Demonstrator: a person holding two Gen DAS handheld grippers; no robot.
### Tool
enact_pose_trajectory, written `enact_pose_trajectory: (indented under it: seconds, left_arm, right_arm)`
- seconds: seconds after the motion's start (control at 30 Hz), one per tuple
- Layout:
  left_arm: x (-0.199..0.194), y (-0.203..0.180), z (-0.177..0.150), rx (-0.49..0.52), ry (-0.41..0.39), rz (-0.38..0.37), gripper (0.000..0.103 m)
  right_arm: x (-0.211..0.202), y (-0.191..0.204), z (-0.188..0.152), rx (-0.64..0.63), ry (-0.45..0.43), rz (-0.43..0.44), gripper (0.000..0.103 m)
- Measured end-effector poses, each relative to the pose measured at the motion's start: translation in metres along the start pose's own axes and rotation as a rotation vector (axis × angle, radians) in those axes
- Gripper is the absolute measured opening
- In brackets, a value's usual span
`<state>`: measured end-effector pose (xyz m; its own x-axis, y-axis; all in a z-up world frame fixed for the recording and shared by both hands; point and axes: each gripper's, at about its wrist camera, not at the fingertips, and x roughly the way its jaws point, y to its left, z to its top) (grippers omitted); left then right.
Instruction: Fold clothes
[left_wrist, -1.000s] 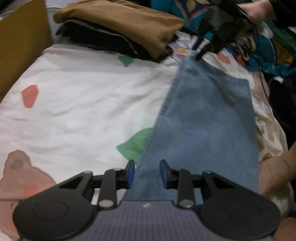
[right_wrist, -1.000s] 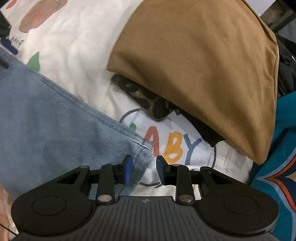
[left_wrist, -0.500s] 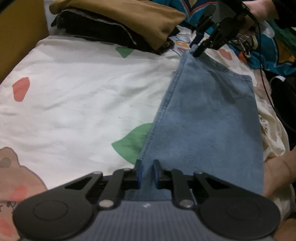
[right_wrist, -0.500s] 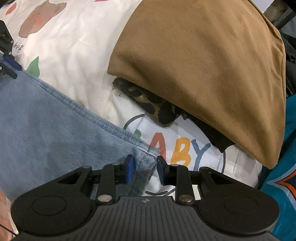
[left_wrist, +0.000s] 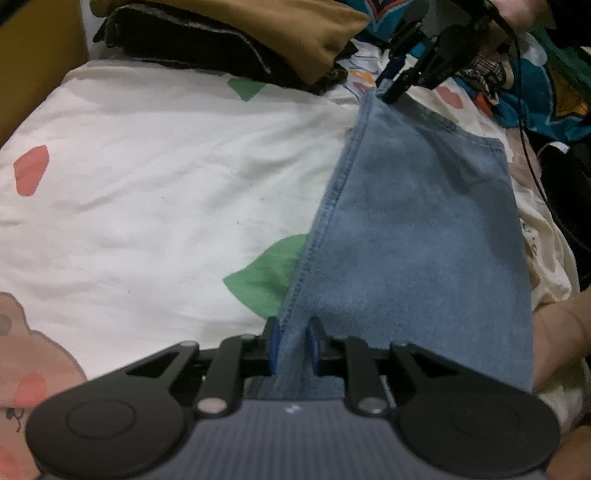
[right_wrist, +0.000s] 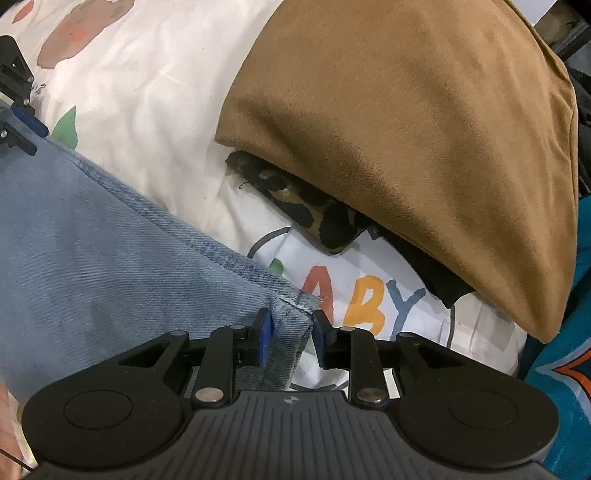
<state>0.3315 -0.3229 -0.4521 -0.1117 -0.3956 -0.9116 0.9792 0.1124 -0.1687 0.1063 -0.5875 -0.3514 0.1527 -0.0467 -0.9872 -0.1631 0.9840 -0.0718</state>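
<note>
One folded pair of blue jeans (left_wrist: 417, 236) lies flat on the bed sheet (left_wrist: 147, 192), long axis running from one hand-held gripper to the other. The left hand-held gripper (left_wrist: 293, 345) pinches the near seam corner, its jaws easing apart; the right hand-held gripper (right_wrist: 290, 338) clamps the far hem corner. One stack of folded clothes (right_wrist: 424, 140), tan on top, sits just beside

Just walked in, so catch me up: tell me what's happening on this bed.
A person with a gripper in each hand is folding a blue denim garment on a printed sheet. The left gripper pinches its near edge, jaws easing open slightly; the right gripper clamps the far corner. A folded stack topped by a brown garment sits beside it.
</note>
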Motion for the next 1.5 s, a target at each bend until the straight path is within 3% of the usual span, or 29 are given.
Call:
enact_pose_trajectory:
  seconds: [0.17, 0.23, 0.37, 0.57, 0.63, 1.0, 1.07, 1.1, 1.17, 1.37, 1.5]
  left_arm:
    - [-0.001, 0.001, -0.002, 0.015, -0.010, -0.005, 0.013]
    - [-0.004, -0.003, -0.002, 0.047, -0.021, 0.014, 0.003]
    - [-0.015, -0.005, -0.005, 0.056, -0.061, 0.038, 0.001]
    - [-0.034, -0.009, -0.008, 0.053, -0.108, 0.058, 0.001]
    - [-0.037, -0.008, -0.009, 0.051, -0.113, 0.063, 0.001]
    - [0.000, 0.000, -0.008, 0.006, -0.068, 0.067, 0.002]
    - [-0.002, -0.001, -0.005, 0.014, -0.065, 0.082, 0.003]
    - [-0.005, -0.002, -0.005, 0.017, -0.067, 0.094, 0.005]
    - [-0.010, -0.002, -0.005, 0.016, -0.070, 0.116, 0.010]
    - [-0.039, -0.002, -0.019, -0.039, -0.064, 0.171, 0.012]
    - [-0.064, -0.005, -0.039, -0.113, -0.040, 0.219, 0.029]
  right_arm:
    - [-0.001, 0.001, -0.001, -0.008, -0.008, 0.004, 0.022]
    - [-0.004, 0.001, -0.002, -0.010, -0.018, 0.007, 0.017]
    - [-0.019, 0.005, -0.005, -0.025, -0.045, 0.001, 0.011]
    - [-0.035, 0.000, -0.019, -0.020, -0.096, -0.037, 0.011]
    - [-0.033, -0.008, 0.000, -0.024, -0.103, -0.046, 0.011]
    - [0.011, -0.008, 0.005, 0.011, -0.013, -0.041, 0.012]
    - [0.012, -0.012, 0.007, 0.055, 0.003, -0.045, 0.016]
    - [0.010, -0.014, 0.008, 0.070, 0.008, -0.051, 0.025]
    - [0.006, -0.017, 0.006, 0.090, 0.010, -0.067, 0.030]
    - [-0.007, -0.027, -0.009, 0.146, 0.020, -0.151, 0.030]
    - [-0.017, -0.035, -0.021, 0.221, -0.005, -0.122, 0.030]
